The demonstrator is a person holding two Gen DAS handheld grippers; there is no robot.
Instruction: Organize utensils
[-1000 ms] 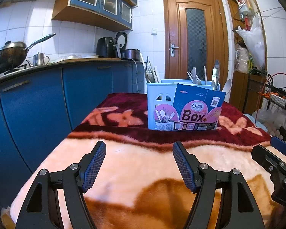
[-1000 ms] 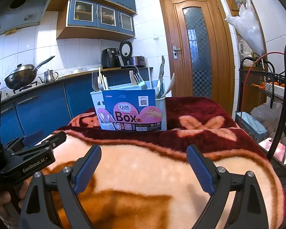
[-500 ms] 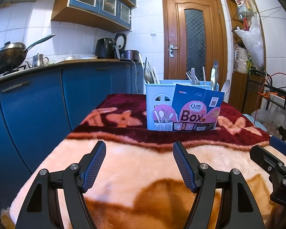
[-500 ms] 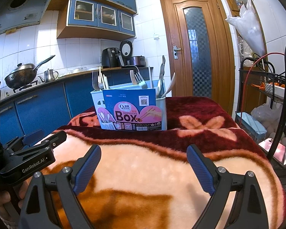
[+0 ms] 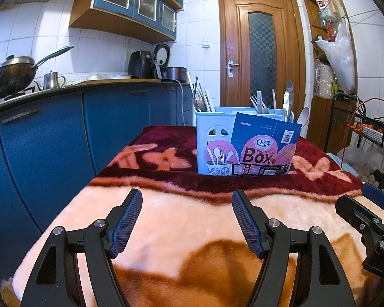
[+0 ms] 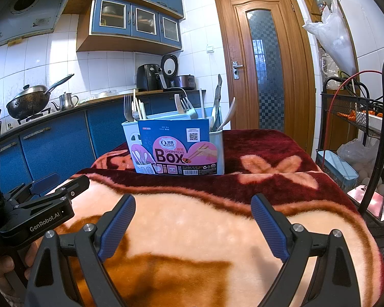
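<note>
Both my tongs, left tongs [image 5: 187, 220] and right tongs [image 6: 193, 223], spread wide, empty; utensil caddy [image 6: 219, 151] sleeve reads "Qinar CHOPSTICKS Box".

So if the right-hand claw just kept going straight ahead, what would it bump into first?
Most likely the chopsticks box, standing in its line across the blanket. The right gripper has open, empty jaws and nothing lies between, though depth is hard to judge.
</note>
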